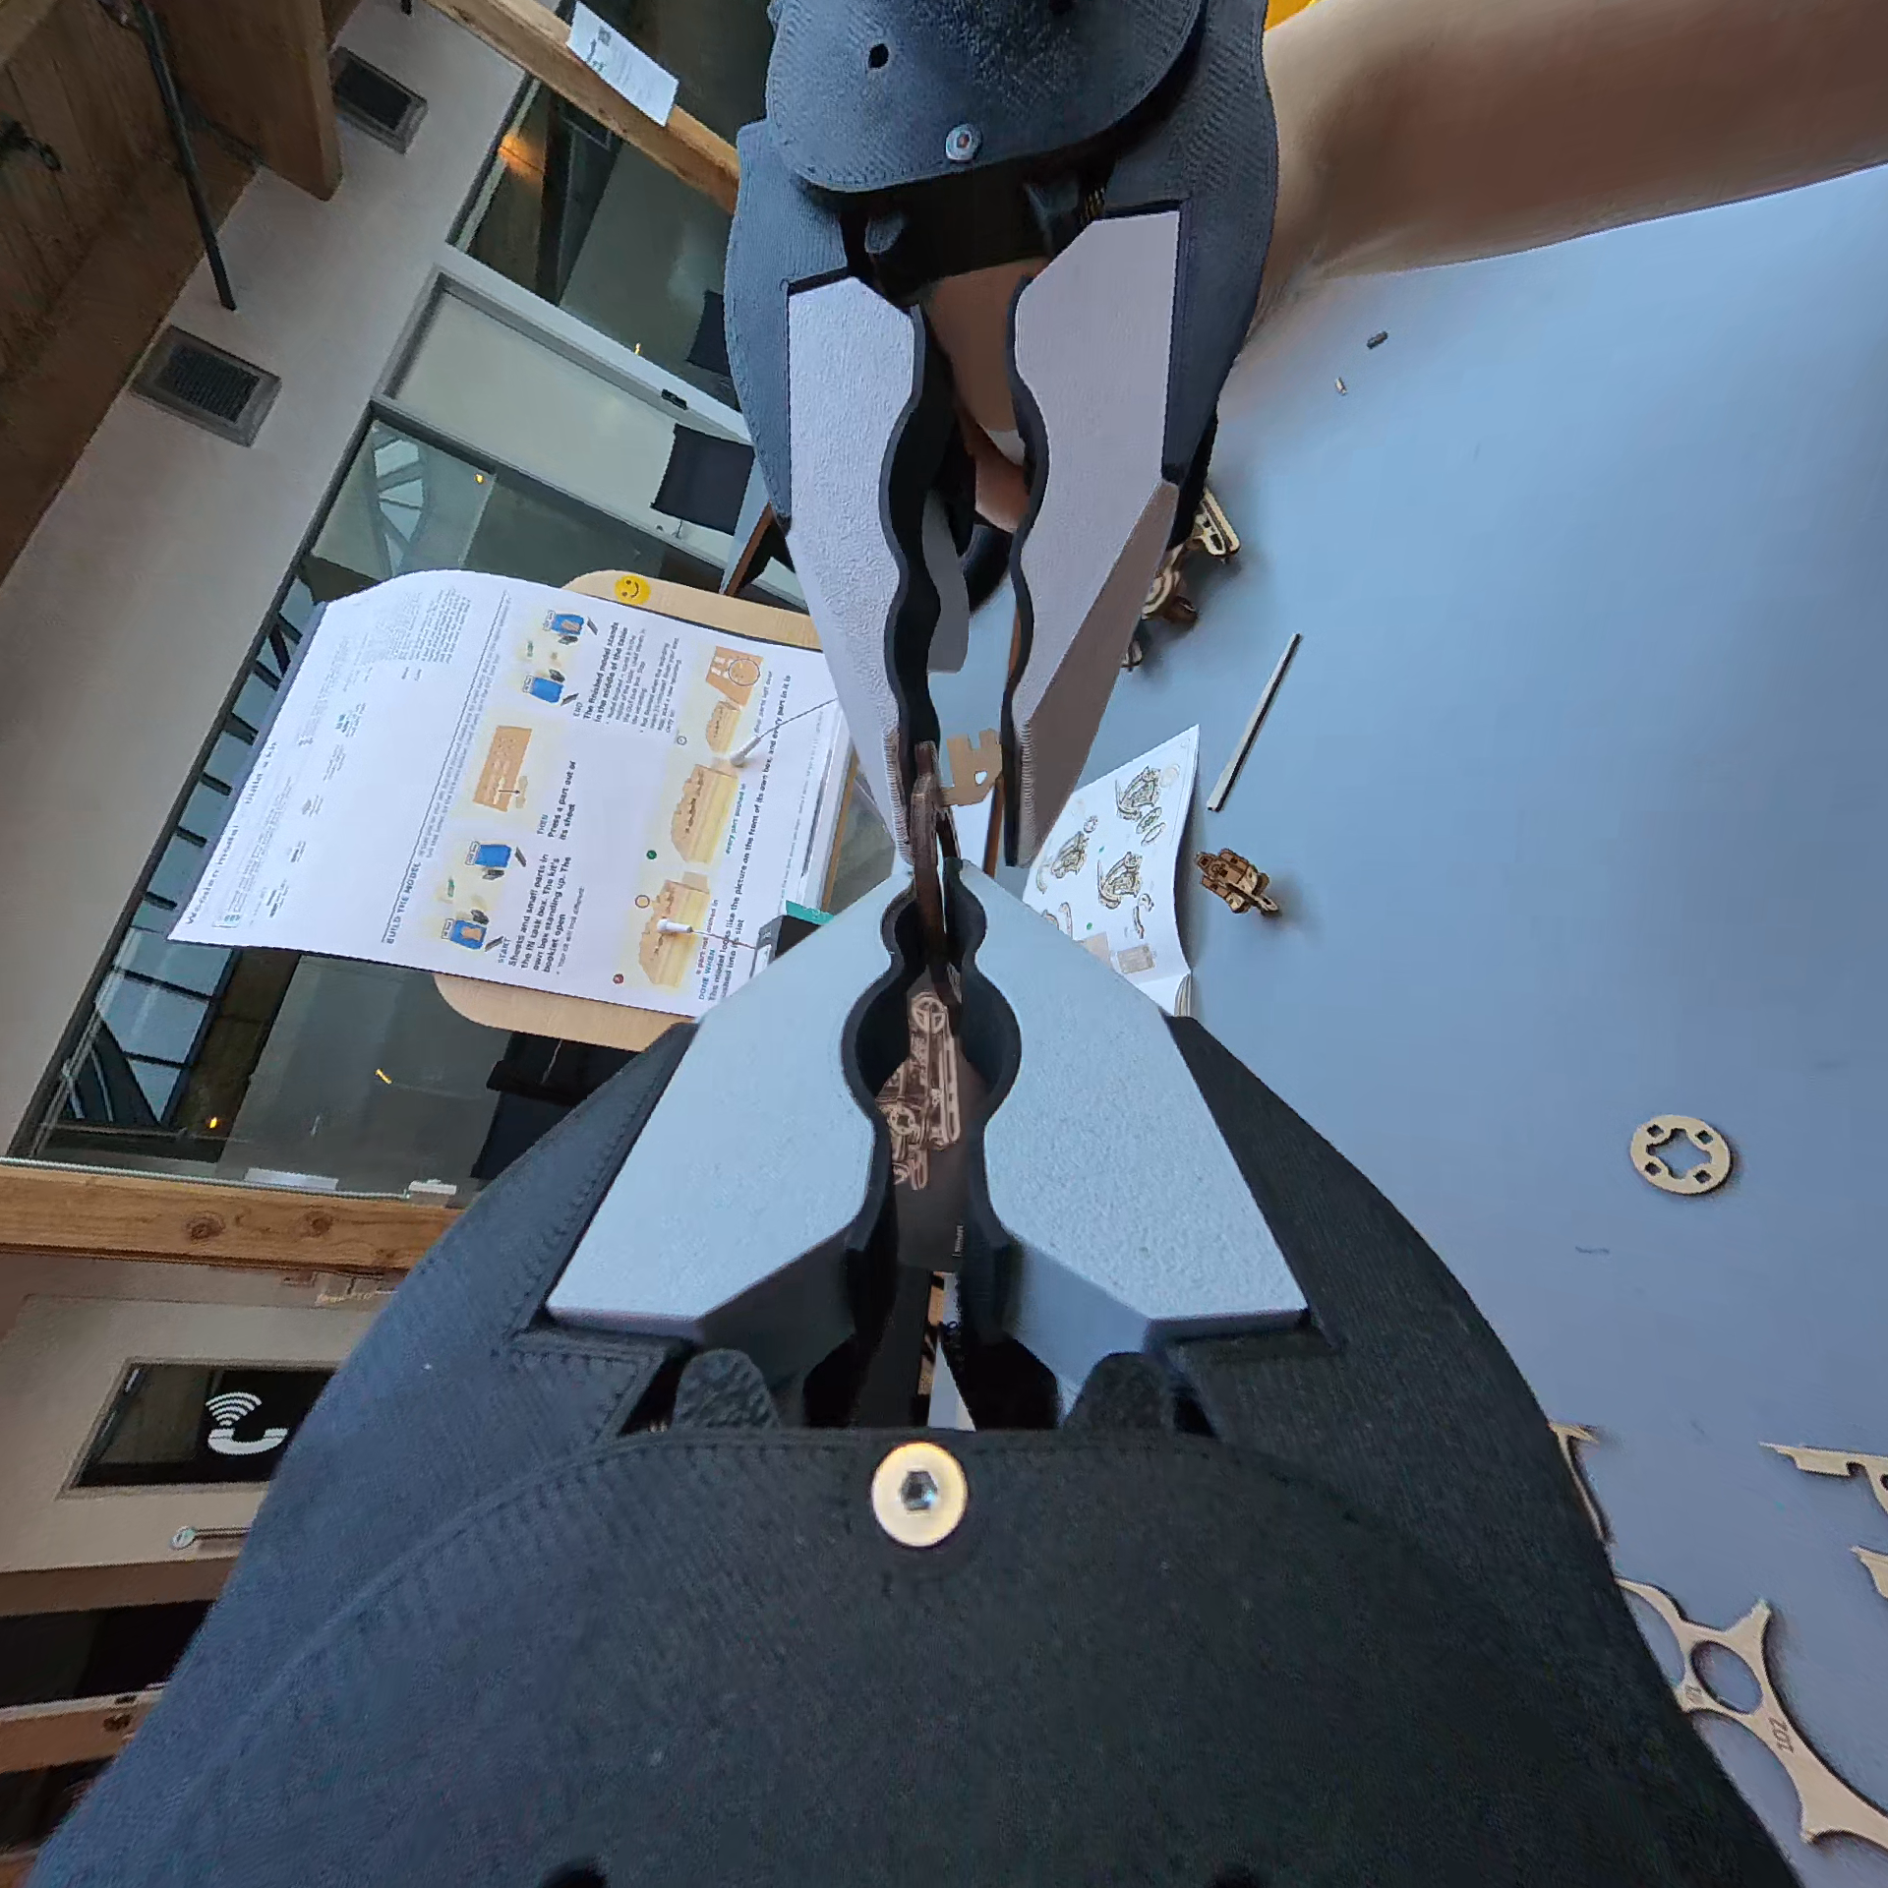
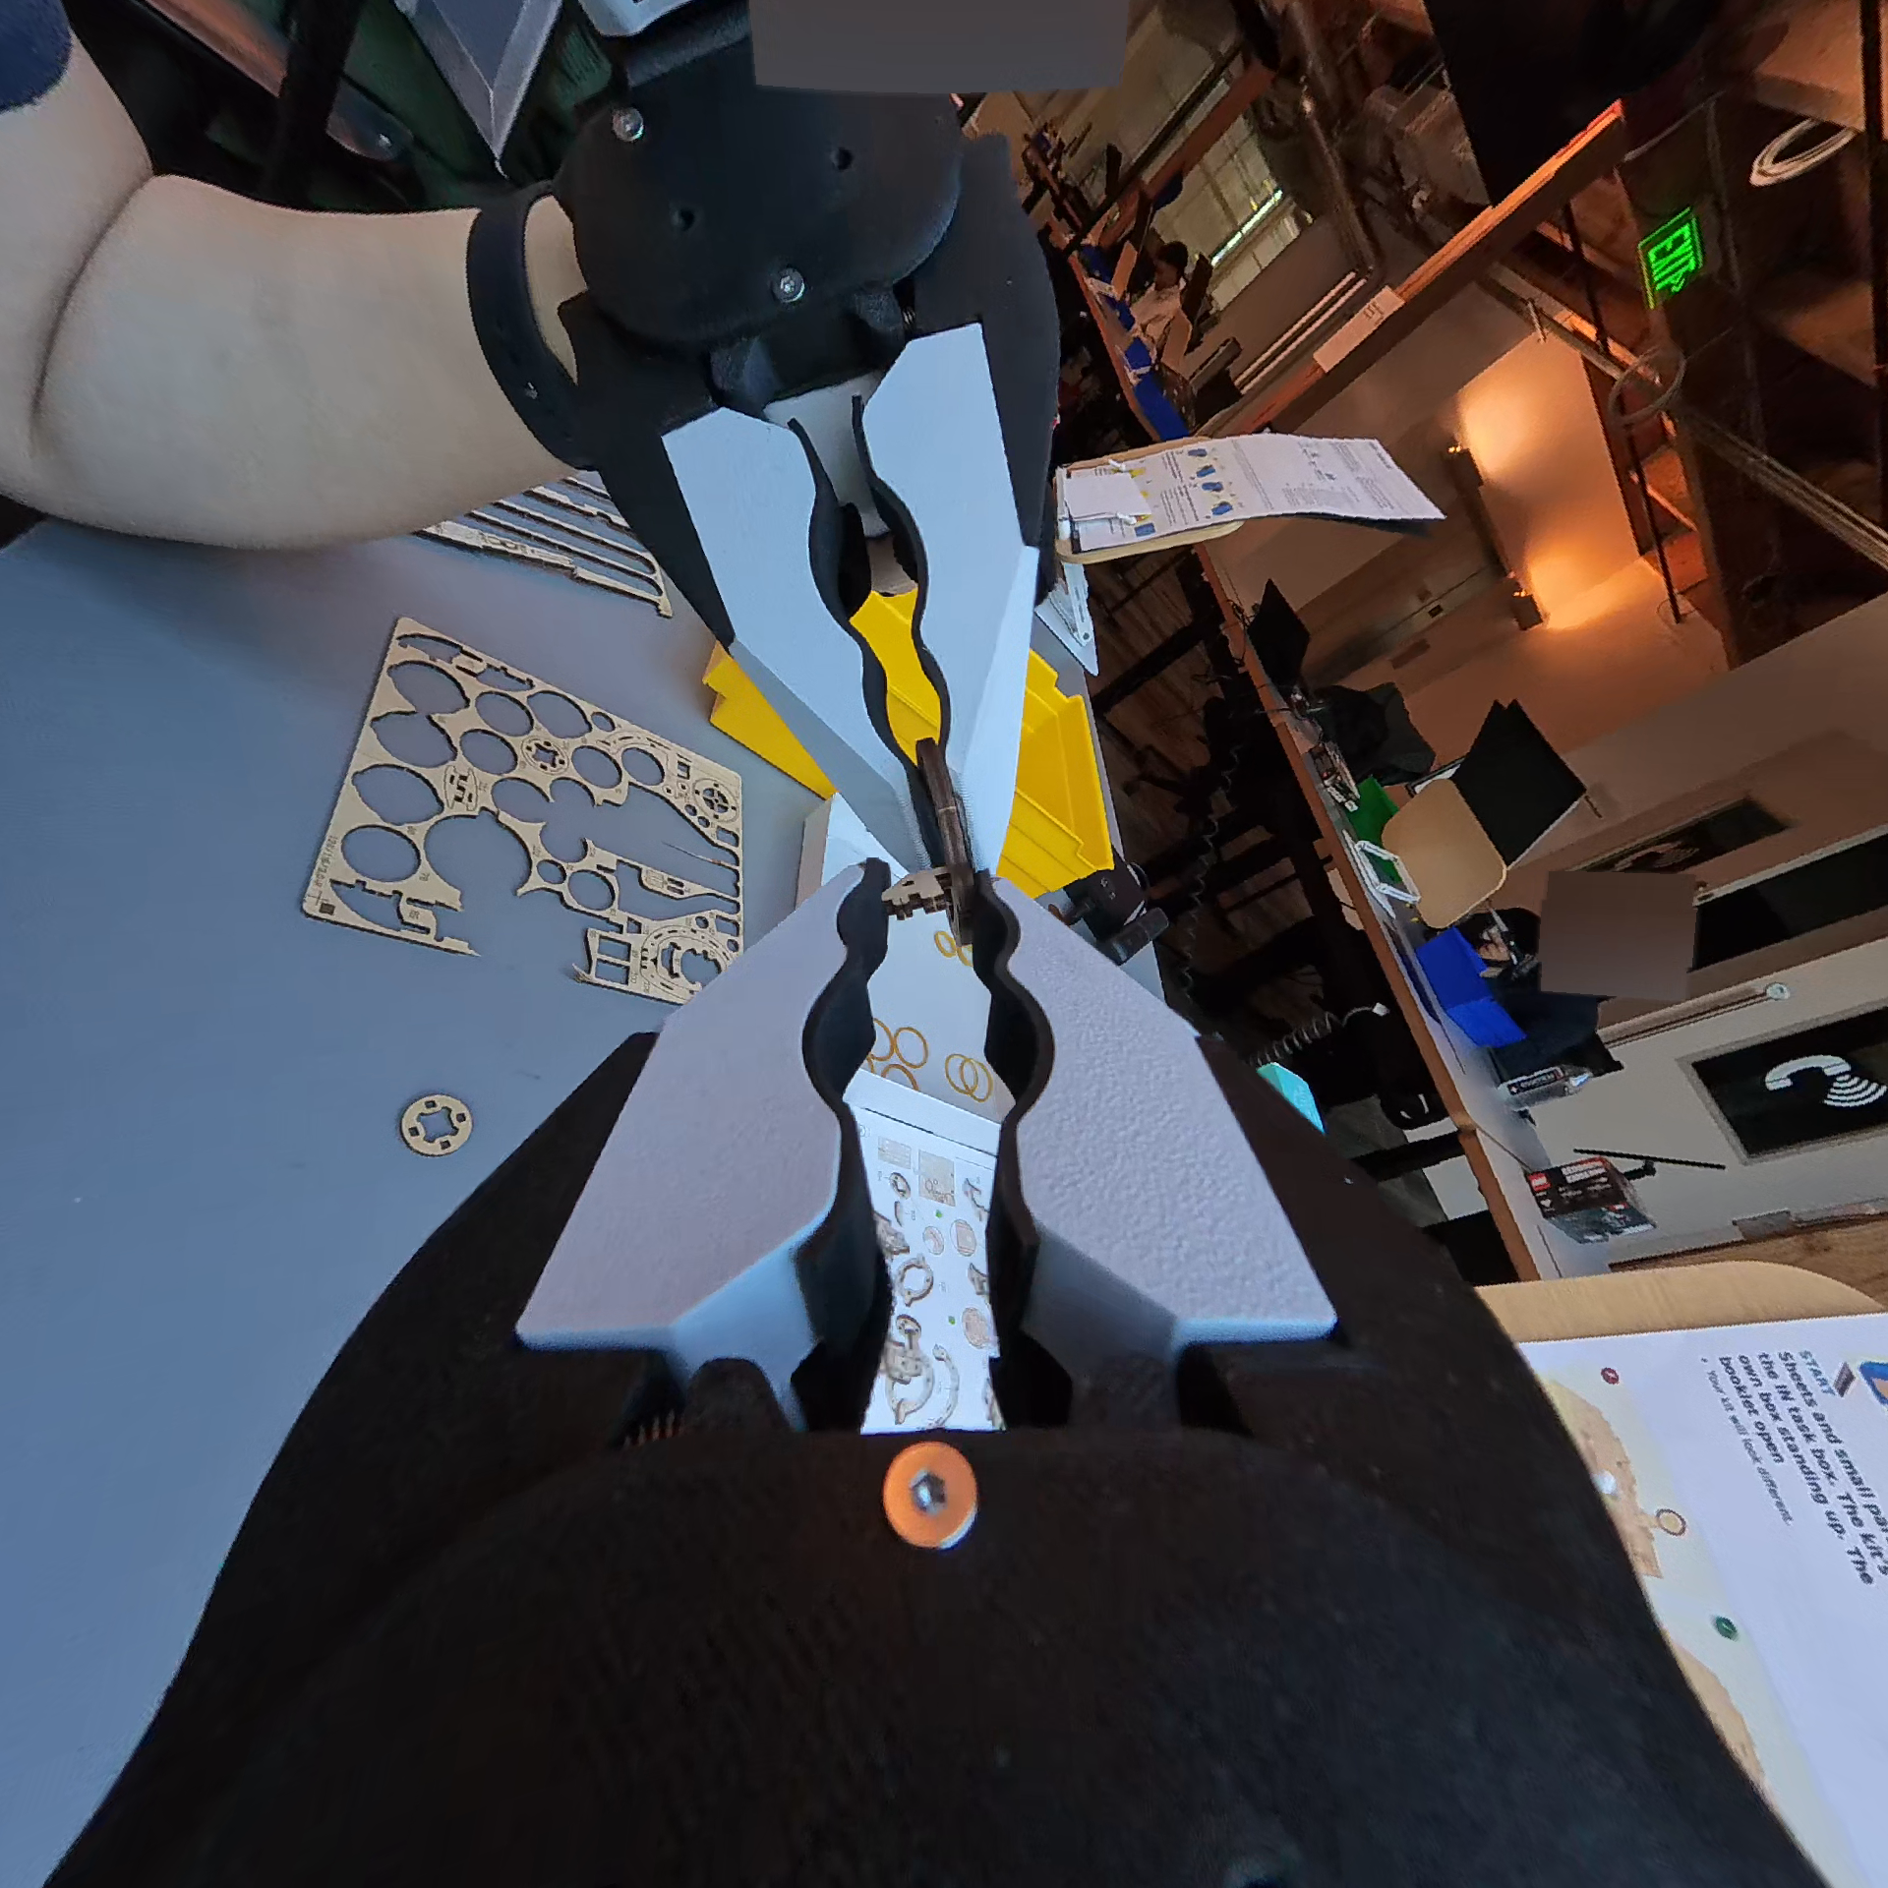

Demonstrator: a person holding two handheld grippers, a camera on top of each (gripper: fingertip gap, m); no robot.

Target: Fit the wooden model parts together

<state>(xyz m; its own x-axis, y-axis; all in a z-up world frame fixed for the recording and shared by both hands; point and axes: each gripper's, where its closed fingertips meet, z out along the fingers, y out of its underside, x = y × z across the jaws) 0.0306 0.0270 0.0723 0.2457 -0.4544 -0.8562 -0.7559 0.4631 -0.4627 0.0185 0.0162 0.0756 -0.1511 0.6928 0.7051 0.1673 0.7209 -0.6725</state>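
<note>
In the left wrist view my left gripper (image 1: 932, 881) is shut on a thin dark wooden part (image 1: 928, 817), seen edge-on and sticking out past the tips. My right gripper (image 1: 960, 802) comes in from above, tip to tip with it, and holds a small pale notched wooden piece (image 1: 971, 764) against the dark part. In the right wrist view my right gripper (image 2: 925, 887) grips that notched piece (image 2: 912, 895) at its tips. The left gripper (image 2: 945, 817) opposite holds the dark part (image 2: 938, 792). Both are held above the grey table (image 1: 1532, 715).
A wooden ring with a notched hole (image 1: 1680, 1154) lies on the table, also in the right wrist view (image 2: 436, 1124). A punched-out sheet (image 2: 531, 807), an open booklet (image 1: 1119, 868), a small wooden assembly (image 1: 1236, 881), a thin stick (image 1: 1255, 720) and yellow bins (image 2: 1052, 776) lie around.
</note>
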